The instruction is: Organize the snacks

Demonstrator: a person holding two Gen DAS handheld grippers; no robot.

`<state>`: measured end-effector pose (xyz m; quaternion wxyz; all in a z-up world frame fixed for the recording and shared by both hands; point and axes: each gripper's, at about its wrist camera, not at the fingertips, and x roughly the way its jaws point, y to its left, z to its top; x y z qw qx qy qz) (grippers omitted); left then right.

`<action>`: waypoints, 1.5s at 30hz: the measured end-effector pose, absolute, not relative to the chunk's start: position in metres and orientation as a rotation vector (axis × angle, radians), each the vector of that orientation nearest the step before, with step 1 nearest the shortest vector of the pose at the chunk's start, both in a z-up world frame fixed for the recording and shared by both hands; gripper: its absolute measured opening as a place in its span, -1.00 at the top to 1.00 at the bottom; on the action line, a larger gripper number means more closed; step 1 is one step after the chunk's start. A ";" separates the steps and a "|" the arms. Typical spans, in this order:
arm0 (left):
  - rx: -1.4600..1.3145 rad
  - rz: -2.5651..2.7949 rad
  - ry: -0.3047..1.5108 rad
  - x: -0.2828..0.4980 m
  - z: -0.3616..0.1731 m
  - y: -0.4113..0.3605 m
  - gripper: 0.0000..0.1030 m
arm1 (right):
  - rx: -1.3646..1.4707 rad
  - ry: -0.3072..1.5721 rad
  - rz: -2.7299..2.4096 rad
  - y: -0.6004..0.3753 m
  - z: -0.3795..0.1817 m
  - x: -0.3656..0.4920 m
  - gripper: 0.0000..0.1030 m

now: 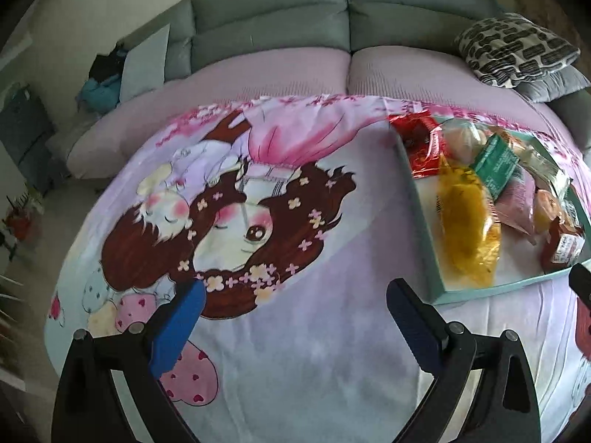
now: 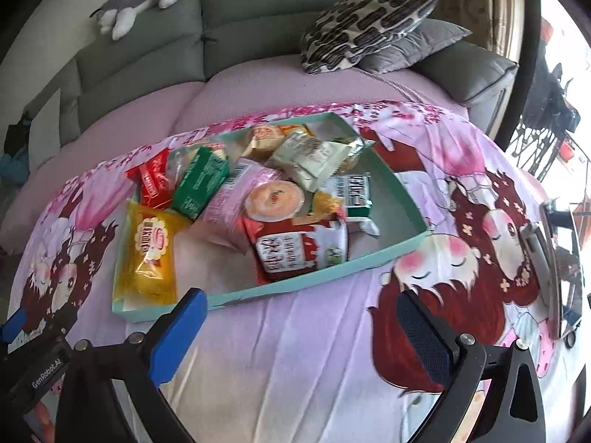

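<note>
Snacks sat piled in a shallow teal tray (image 2: 384, 254) at frame centre in the right wrist view, on a cartoon-print pink cloth (image 2: 295, 350). Yellow packet (image 2: 151, 254) lay at the tray's lower left end, red packet (image 2: 153, 179) above it, green packet (image 2: 199, 181) just right of the red one. Pink packet (image 2: 236, 199) lay in the middle with a round clear-wrapped cake (image 2: 275, 199) on it. Red-and-white packet (image 2: 295, 254) leaned on the tray's near wall, pale green packet (image 2: 314, 155) toward the upper right; the tray's right end showed bare floor. Right gripper (image 2: 299, 336) hovered low in frame just short of the tray, fingers wide apart, nothing between them. In the left wrist view the same tray (image 1: 424, 229) sat at the right edge, and the left gripper (image 1: 291, 313) was at bottom centre over bare cloth, also spread wide and holding nothing. Behind the cloth was a grey sofa (image 2: 258, 18) with a patterned cushion (image 2: 365, 26) at upper right and a grey-white plush toy (image 2: 140, 3) on the backrest at upper left.
</note>
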<state>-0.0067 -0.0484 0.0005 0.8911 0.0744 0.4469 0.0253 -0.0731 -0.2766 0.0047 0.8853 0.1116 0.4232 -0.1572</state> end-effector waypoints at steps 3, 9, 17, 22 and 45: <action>0.179 0.050 0.956 -0.004 -0.009 -0.050 -0.91 | 0.208 0.891 -0.304 -0.268 0.000 -0.066 -1.00; 0.204 0.058 0.996 0.001 -0.020 -0.050 -0.91 | 0.166 0.908 -0.290 -0.256 -0.005 -0.058 -1.00; 0.193 0.069 1.025 0.005 -0.026 -0.048 -0.91 | 0.137 0.930 -0.296 -0.252 -0.011 -0.055 -1.00; 0.188 0.064 1.033 0.006 -0.027 -0.046 -0.91 | 0.136 0.924 -0.297 -0.251 -0.010 -0.056 -1.00; 0.152 0.075 1.049 0.009 -0.028 -0.042 -0.91 | 0.115 0.944 -0.303 -0.248 -0.015 -0.054 -1.00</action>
